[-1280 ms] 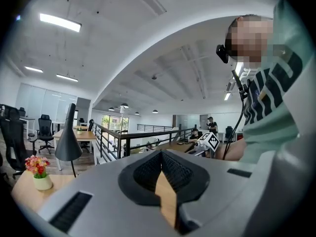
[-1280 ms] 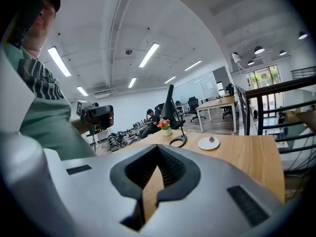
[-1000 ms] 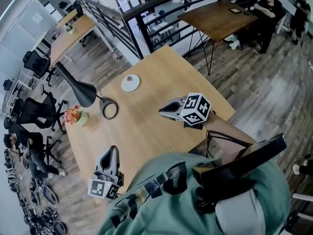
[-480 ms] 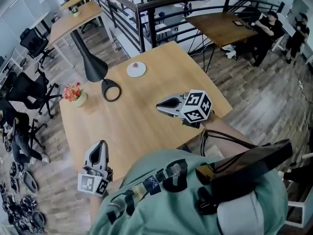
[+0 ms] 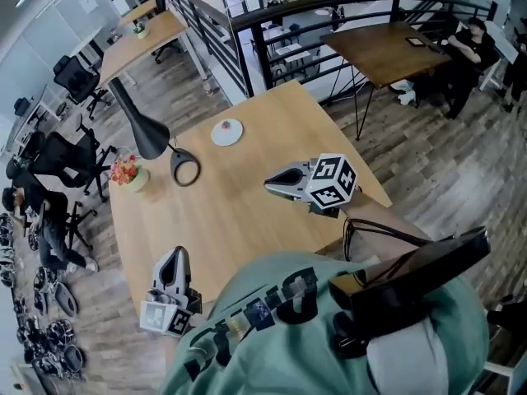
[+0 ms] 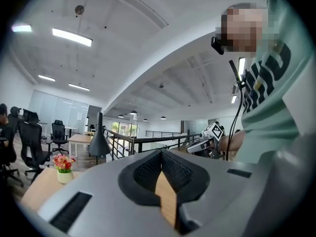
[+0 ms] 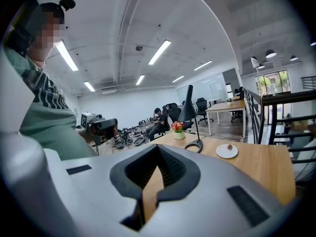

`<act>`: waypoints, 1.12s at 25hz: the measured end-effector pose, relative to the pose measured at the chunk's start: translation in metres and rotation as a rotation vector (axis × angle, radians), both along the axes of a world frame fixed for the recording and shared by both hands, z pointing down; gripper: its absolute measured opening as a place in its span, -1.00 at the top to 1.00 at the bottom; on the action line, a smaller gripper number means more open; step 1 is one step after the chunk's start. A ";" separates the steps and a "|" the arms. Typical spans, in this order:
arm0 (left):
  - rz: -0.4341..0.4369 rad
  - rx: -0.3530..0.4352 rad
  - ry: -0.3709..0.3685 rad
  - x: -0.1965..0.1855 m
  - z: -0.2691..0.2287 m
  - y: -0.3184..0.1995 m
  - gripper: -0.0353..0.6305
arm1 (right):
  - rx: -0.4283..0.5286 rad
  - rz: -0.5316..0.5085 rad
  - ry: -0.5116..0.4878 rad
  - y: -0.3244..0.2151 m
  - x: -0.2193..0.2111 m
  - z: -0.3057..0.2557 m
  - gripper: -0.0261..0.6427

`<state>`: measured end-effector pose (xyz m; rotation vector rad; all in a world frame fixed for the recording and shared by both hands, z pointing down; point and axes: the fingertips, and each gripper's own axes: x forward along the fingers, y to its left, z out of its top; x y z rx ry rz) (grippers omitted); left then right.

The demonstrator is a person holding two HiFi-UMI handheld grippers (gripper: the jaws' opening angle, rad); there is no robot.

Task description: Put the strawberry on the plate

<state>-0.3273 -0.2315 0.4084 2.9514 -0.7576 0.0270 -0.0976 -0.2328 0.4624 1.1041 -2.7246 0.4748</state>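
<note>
A small red strawberry (image 5: 226, 125) lies on a white plate (image 5: 234, 136) at the far side of the wooden table (image 5: 247, 212). In the right gripper view the strawberry (image 7: 229, 146) and plate (image 7: 223, 152) show far off to the right. My right gripper (image 5: 270, 186) hovers over the middle of the table, shut and empty, well short of the plate. Near the table's front left edge, my left gripper (image 5: 173, 255) is likewise shut with nothing in it. Each gripper's own view shows its jaws closed together: left gripper (image 6: 161, 154), right gripper (image 7: 158, 149).
A black desk lamp (image 5: 138, 130) with a ring base (image 5: 185, 171) stands at the table's left, with a small pot of flowers (image 5: 126, 173) beside it. Black railings (image 5: 247, 48) run behind the table. Office chairs and other desks lie beyond, and people sit at the far right.
The head view has swung a little, so the table sits differently in the picture. Both grippers stay shut and hold about the same places. The strawberry stays on the plate.
</note>
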 end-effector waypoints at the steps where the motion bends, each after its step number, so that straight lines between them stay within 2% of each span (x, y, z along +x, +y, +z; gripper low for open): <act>1: 0.006 -0.007 0.008 0.009 -0.001 0.001 0.88 | -0.001 -0.003 -0.001 0.001 0.006 0.002 0.90; 3: 0.025 -0.016 0.017 0.023 -0.003 0.004 0.88 | 0.001 0.006 -0.015 0.001 0.017 0.003 0.90; 6: 0.051 -0.008 -0.007 0.030 -0.005 0.006 0.88 | 0.013 0.029 -0.037 -0.001 0.023 -0.003 0.90; 16: 0.089 0.016 0.025 -0.001 -0.011 -0.011 0.88 | 0.057 0.071 -0.055 0.005 -0.009 -0.018 0.90; 22: 0.099 0.002 0.058 -0.021 -0.008 -0.025 0.88 | 0.046 0.086 -0.046 0.002 -0.030 -0.023 0.90; 28: 0.101 0.006 0.054 -0.017 -0.006 -0.026 0.88 | 0.047 0.106 -0.021 0.005 -0.029 -0.021 0.90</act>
